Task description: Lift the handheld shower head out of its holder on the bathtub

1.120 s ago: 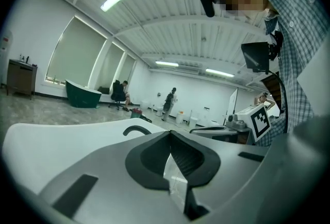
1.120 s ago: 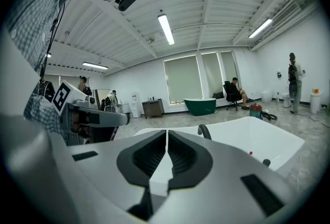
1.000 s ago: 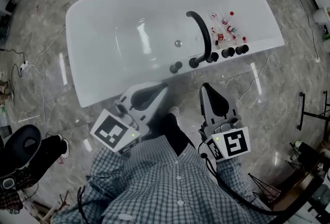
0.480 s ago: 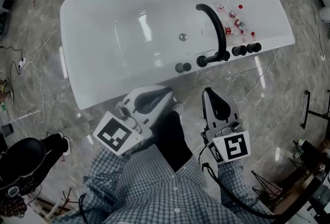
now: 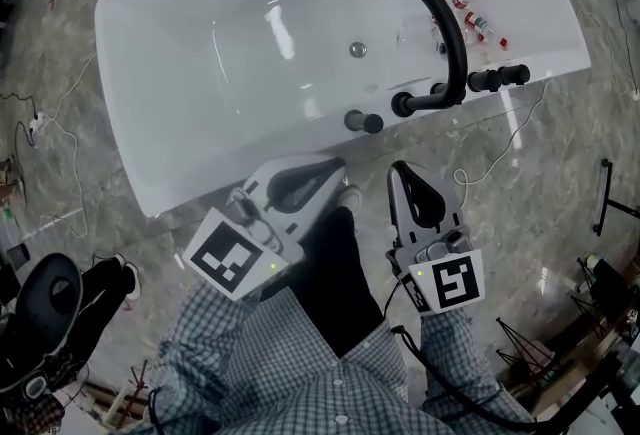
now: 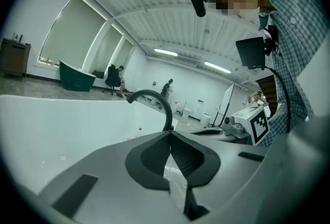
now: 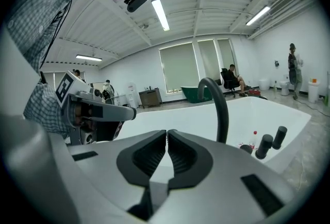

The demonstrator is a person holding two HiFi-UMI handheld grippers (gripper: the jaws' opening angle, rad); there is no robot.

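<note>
A white bathtub (image 5: 180, 173) fills the top of the head view. On its near rim stand a tall black curved spout (image 5: 445, 23), a round knob (image 5: 365, 121) and two short black cylinders (image 5: 485, 80) at the right; which fitting is the shower head I cannot tell. My left gripper (image 5: 335, 166) is shut and empty, just short of the rim, left of the knob. My right gripper (image 5: 398, 169) is also shut and empty, below the spout's base. In the right gripper view the spout (image 7: 220, 109) and the cylinders (image 7: 264, 145) lie ahead of the closed jaws.
Small red-capped bottles (image 5: 470, 13) lie inside the tub by the spout. Cables (image 5: 480, 163) trail over the marble floor. A black seat (image 5: 40, 308) sits lower left and a black stand (image 5: 605, 203) at the right. My dark trouser leg (image 5: 335, 263) is between the grippers.
The tub and its fittings look larger and have slid up and to the right in the head view. Both grippers stay shut, side by side, and sit lower against the tub's side.
</note>
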